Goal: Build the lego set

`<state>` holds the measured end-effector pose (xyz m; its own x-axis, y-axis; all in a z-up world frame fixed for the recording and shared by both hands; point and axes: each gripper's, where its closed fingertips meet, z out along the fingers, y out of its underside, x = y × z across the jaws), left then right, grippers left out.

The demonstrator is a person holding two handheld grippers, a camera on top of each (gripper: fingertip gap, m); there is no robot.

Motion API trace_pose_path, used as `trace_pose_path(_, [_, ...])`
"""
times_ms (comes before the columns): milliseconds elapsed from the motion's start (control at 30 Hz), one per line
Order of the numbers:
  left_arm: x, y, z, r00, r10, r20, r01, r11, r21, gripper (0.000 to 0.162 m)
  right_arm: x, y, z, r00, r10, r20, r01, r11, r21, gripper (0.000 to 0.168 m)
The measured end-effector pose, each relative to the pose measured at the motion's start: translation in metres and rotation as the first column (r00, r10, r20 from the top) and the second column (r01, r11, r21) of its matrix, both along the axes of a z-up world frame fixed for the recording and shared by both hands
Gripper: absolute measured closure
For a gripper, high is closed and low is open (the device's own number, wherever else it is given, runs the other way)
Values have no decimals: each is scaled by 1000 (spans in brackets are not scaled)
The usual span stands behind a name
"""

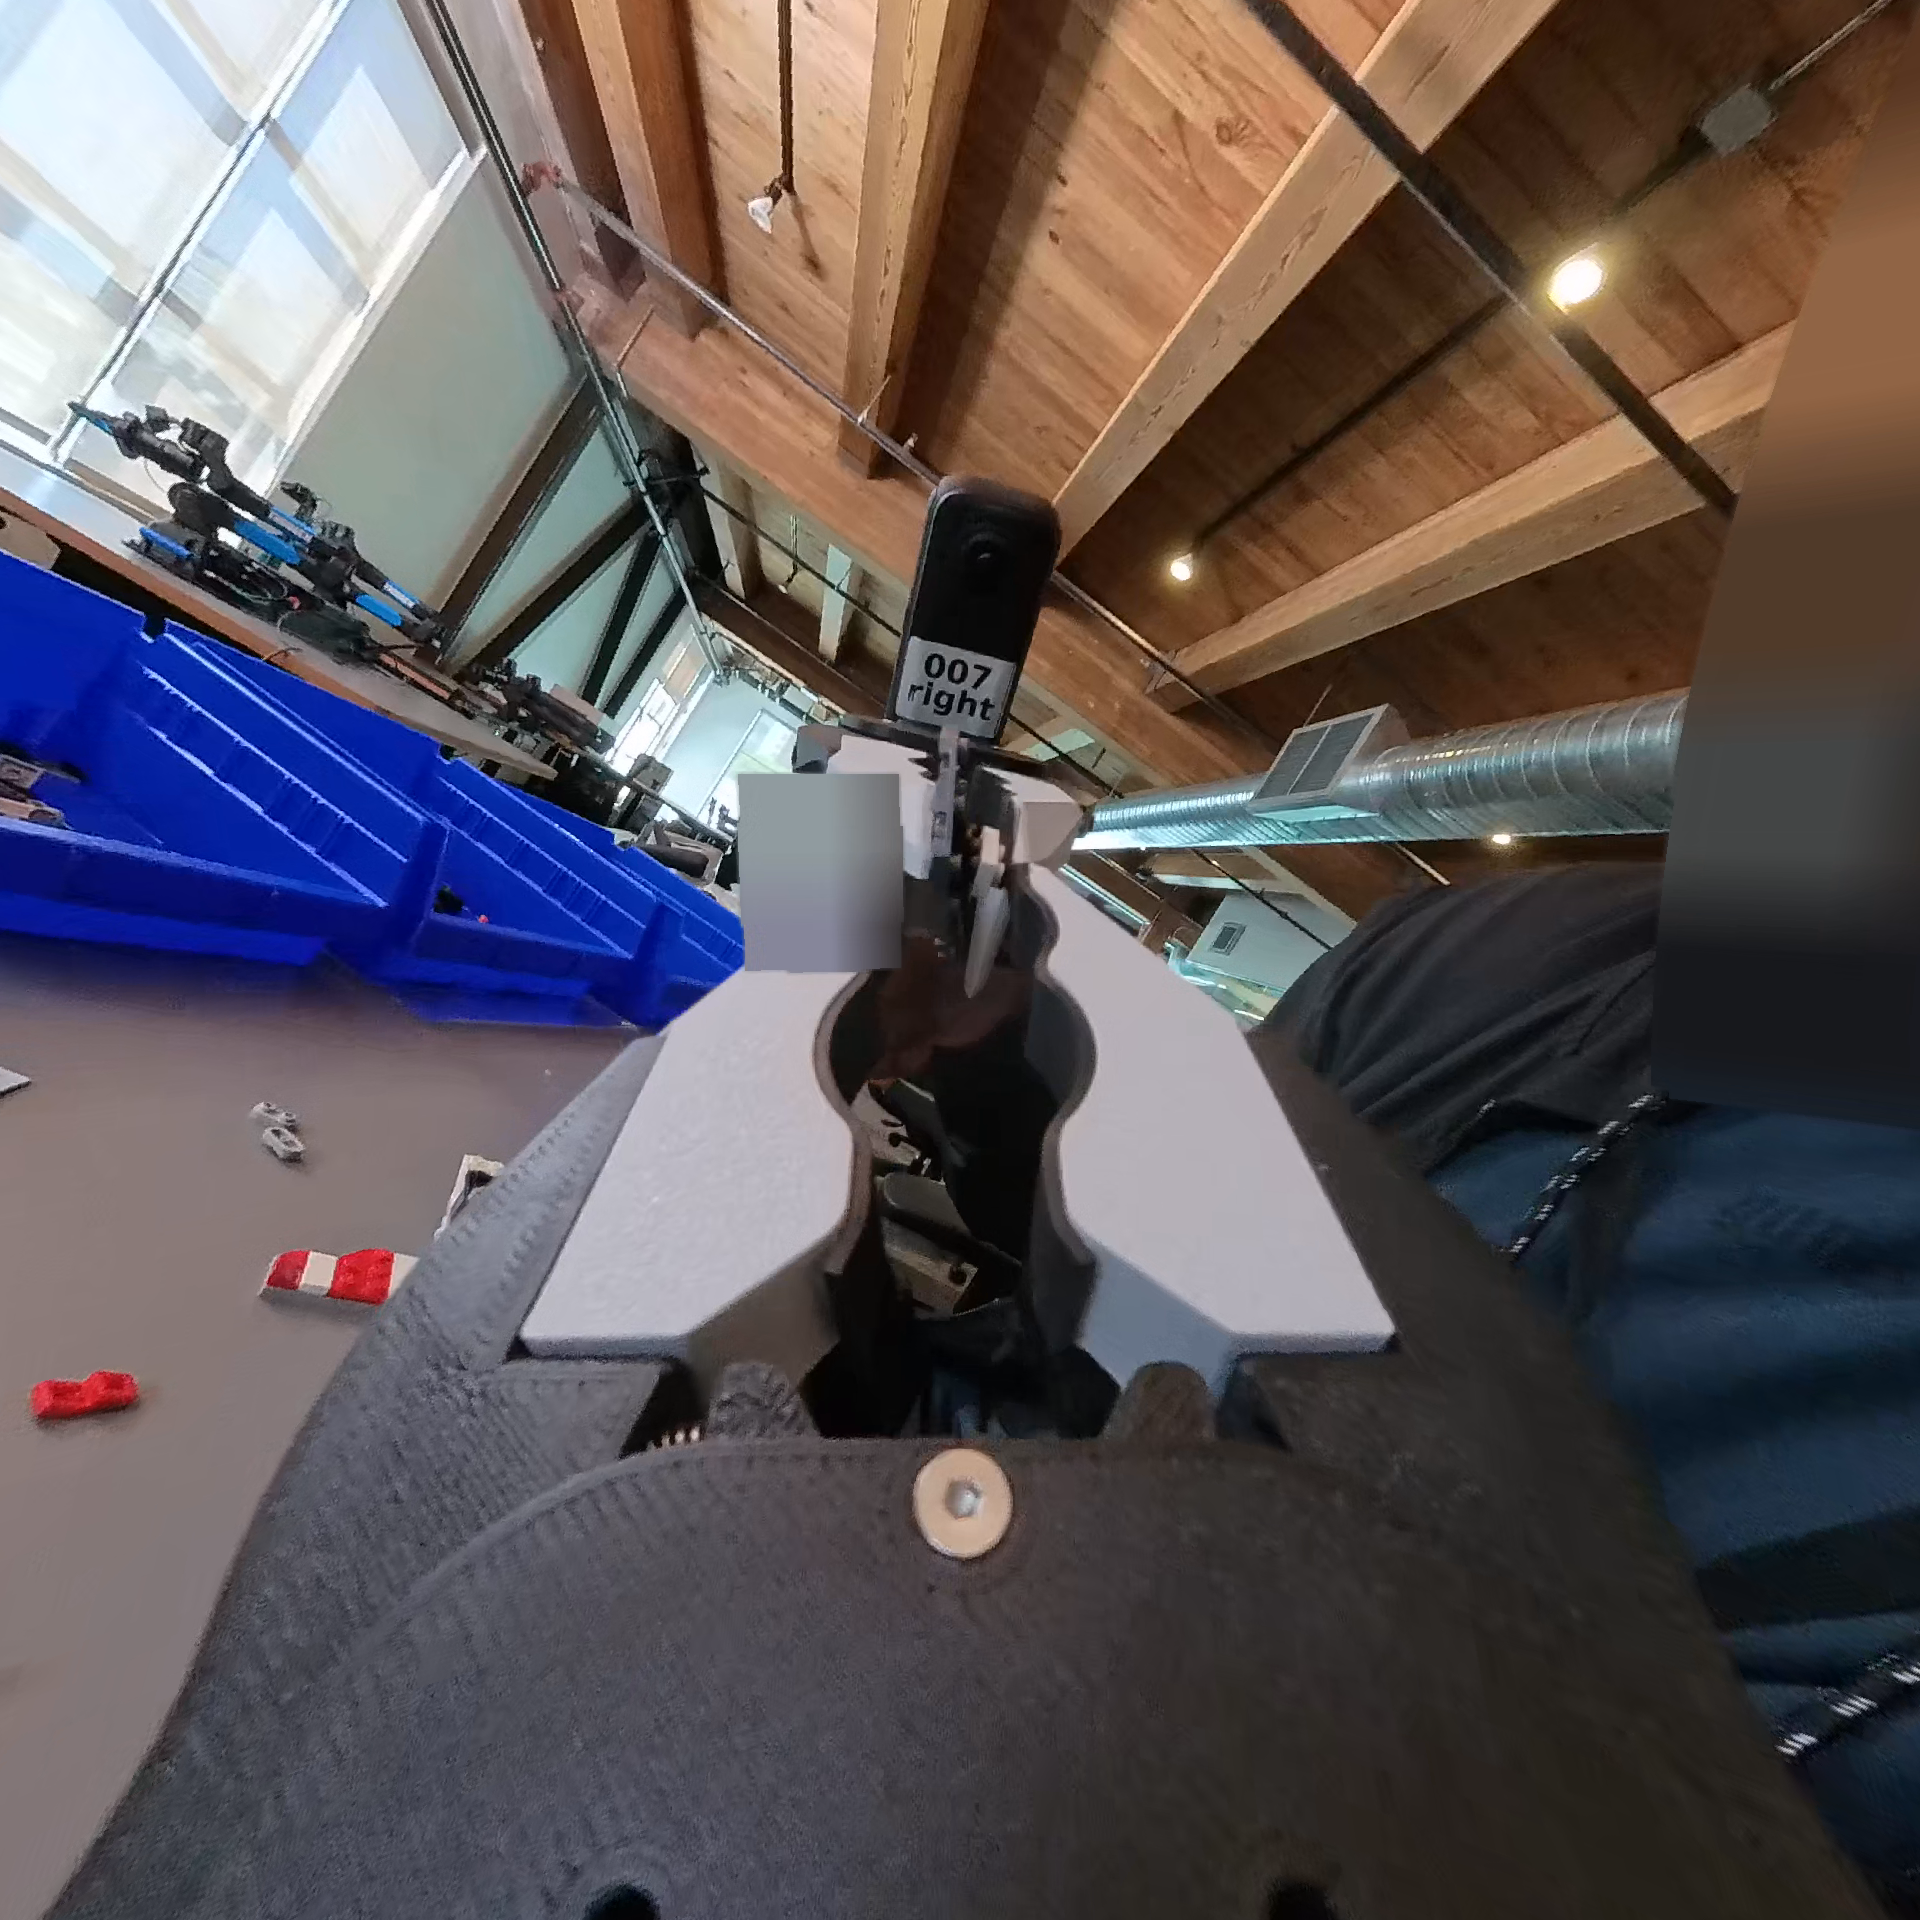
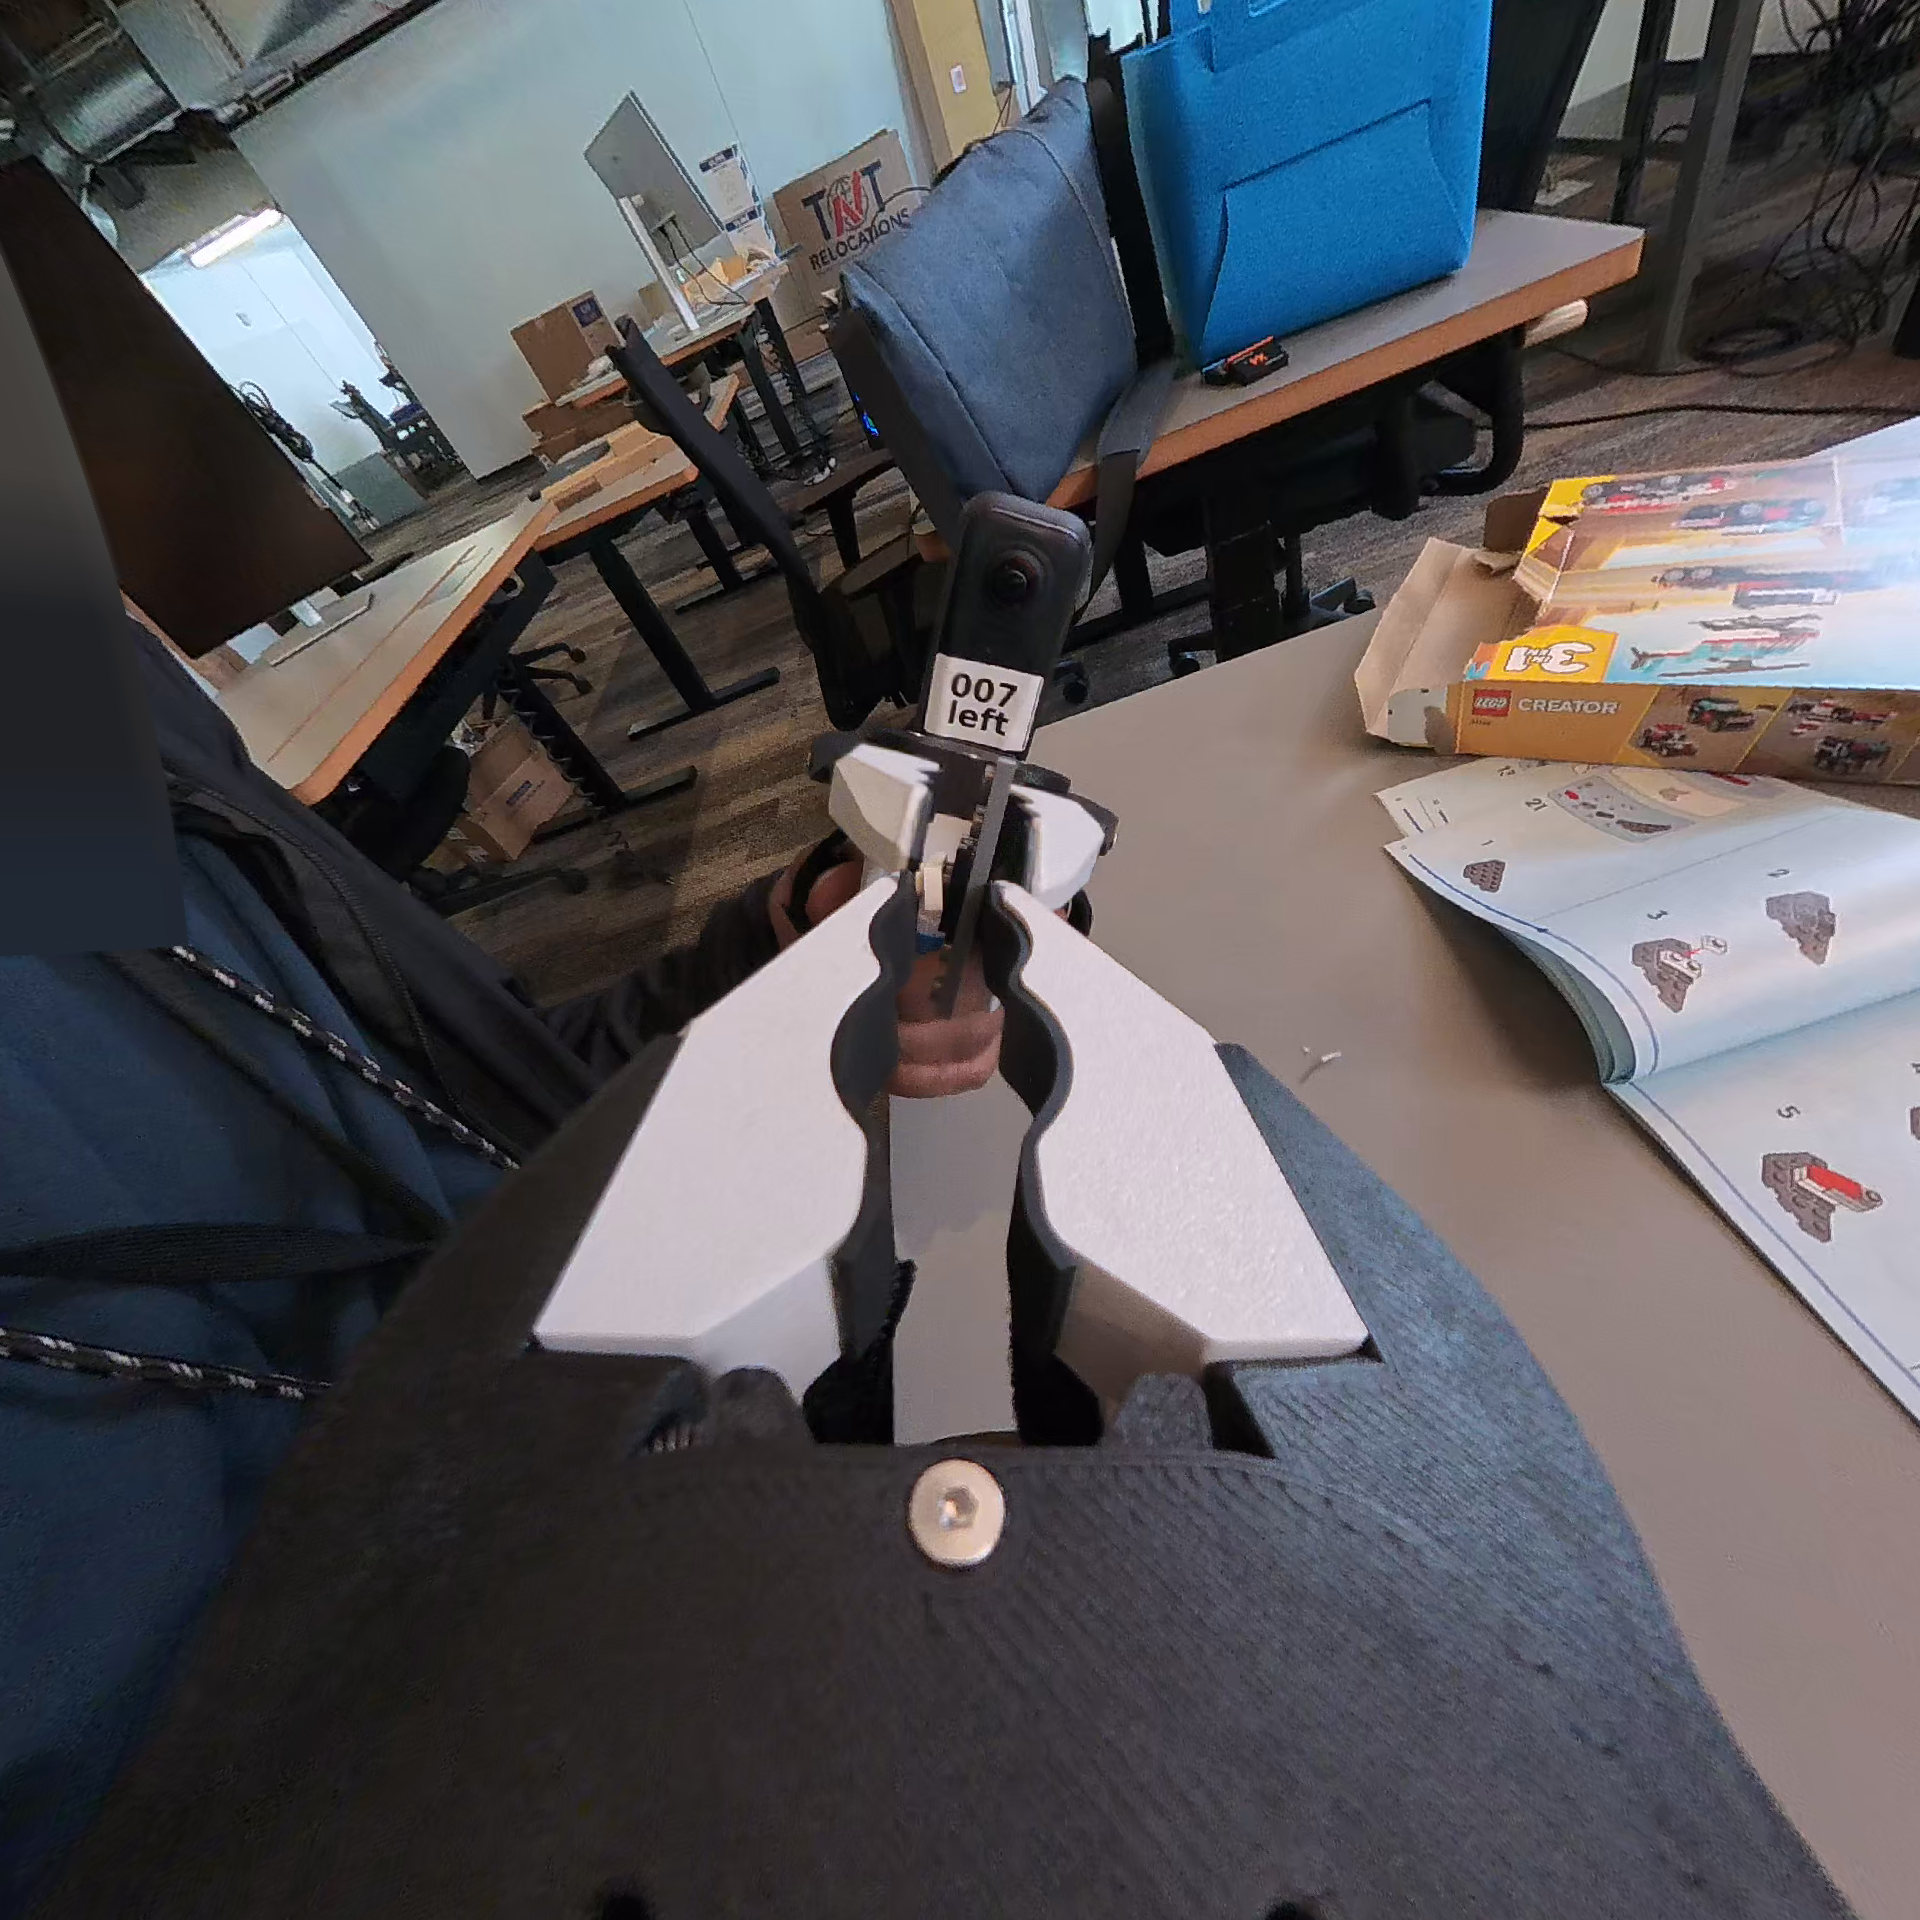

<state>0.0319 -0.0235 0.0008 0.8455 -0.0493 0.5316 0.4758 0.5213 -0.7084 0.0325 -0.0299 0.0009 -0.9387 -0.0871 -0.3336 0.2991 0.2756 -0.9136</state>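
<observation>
The two grippers face each other, lifted above the table, tips all but meeting around a small lego piece. The left gripper (image 1: 940, 935) has its fingers drawn close together on a thin grey and white part (image 1: 982, 925); it seems to pinch it, though the piece sits right where both tools meet, so I cannot be sure which one really bears it. The right gripper (image 2: 951, 925) likewise has its fingers nearly pressed together, with a dark thin plate (image 2: 971, 935) and a bit of white standing in the narrow gap, so it looks to be gripping that same small build. Just behind, a hand (image 2: 940, 1049) wraps the handle of the far tool. On the table (image 1: 156, 1507) to the left lie loose pieces: a red and white plate (image 1: 338, 1276), a small red brick (image 1: 83, 1394) and a couple of tiny grey bits (image 1: 278, 1130), well apart from one another. Farther off stand blue bins (image 1: 312, 821). On the right side the open booklet (image 2: 1662, 987) shows early numbered steps, and beyond it lies the torn-open box (image 2: 1683, 644). My guess is that the build has barely begun: only a small sub-assembly is in hand, pieces wait unused on the table, and nearly all of the model is left to make.
</observation>
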Motion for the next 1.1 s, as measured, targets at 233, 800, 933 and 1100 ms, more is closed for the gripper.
trace_pose_path(233, [-2, -3, 1, 1000, 24, -6, -24, 1000, 9, 150, -2, 0, -3, 1000, -9, -29, 10, 1000, 19, 156])
trace_pose_path(800, [-1, -1, 0, 1000, 3, 8, -3, 1000, 7, 146, -1, -1, -3, 998, -4, -60, 4, 1000, 15, 156])
trace_pose_path(933, [-1, 0, 0, 1000, 9, -3, -9, 1000, -4, 149, 0, -1, -5, 998, 2, -63, -1, 1000, 23, 156])
trace_pose_path(1100, [-3, -1, -3, 1000, 28, -7, -28, 999, -32, 150, -2, 0, -8, 998, -3, -67, 6, 999, 47, 155])
